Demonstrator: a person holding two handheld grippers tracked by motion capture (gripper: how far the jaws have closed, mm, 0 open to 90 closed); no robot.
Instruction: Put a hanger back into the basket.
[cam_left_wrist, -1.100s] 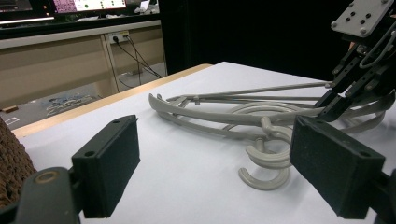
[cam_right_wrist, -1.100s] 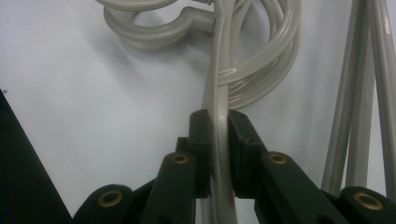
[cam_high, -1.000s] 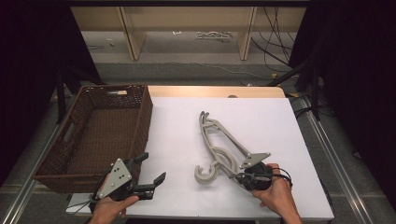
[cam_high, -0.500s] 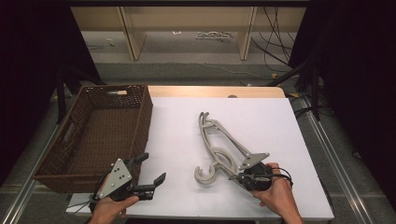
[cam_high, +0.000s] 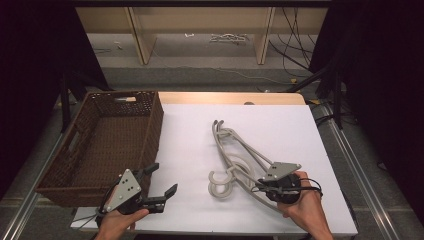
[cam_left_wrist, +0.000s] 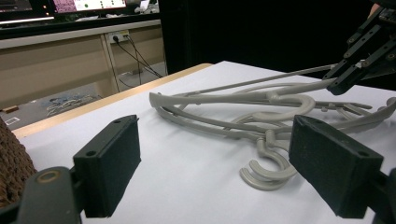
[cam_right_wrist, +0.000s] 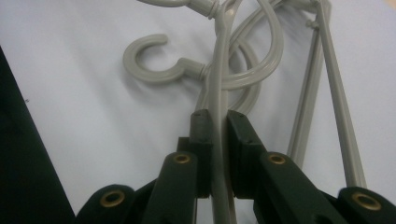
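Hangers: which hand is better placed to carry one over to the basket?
Right. The right claw is already shut on a hanger. The left claw is open and holds nothing beside the basket, apart from the hangers.

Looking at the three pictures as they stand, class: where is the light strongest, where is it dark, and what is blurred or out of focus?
High view: the white table is bright and evenly lit, the surroundings black. Left gripper view: the near black pads loom large and slightly soft, while the grey hangers are sharp. Right gripper view: the right gripper is clamped on a hanger arm, and the hangers look soft.
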